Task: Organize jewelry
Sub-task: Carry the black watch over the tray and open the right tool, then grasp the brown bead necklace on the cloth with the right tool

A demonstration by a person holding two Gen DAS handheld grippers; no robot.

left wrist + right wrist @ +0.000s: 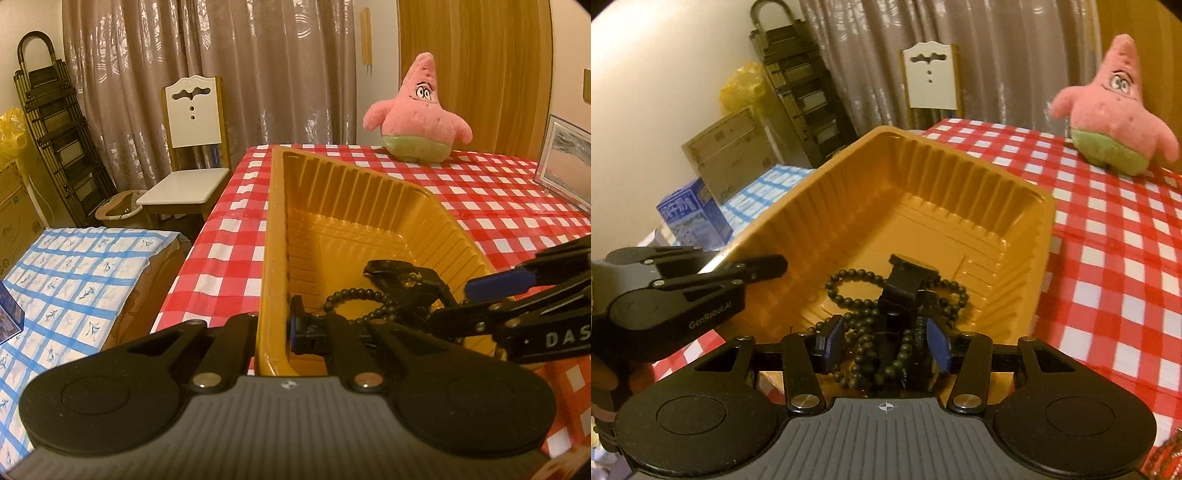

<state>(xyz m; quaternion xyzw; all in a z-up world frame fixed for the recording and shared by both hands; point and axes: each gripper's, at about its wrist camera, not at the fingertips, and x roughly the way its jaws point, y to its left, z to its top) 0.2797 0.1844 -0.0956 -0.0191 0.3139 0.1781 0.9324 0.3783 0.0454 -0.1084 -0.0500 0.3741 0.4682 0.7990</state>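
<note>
Loosely, bead necklace (871, 325) lies between right tool (886, 345) pads.

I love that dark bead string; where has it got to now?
The bead necklace lies heaped at the near end of the orange tray on the checked tablecloth, tangled with a black watch, between the right gripper's fingers.

A dark bead strand (864, 314) lies looped and heaped with a black watch (905, 284) at the near end of a ribbed orange tray (960, 177).
</note>
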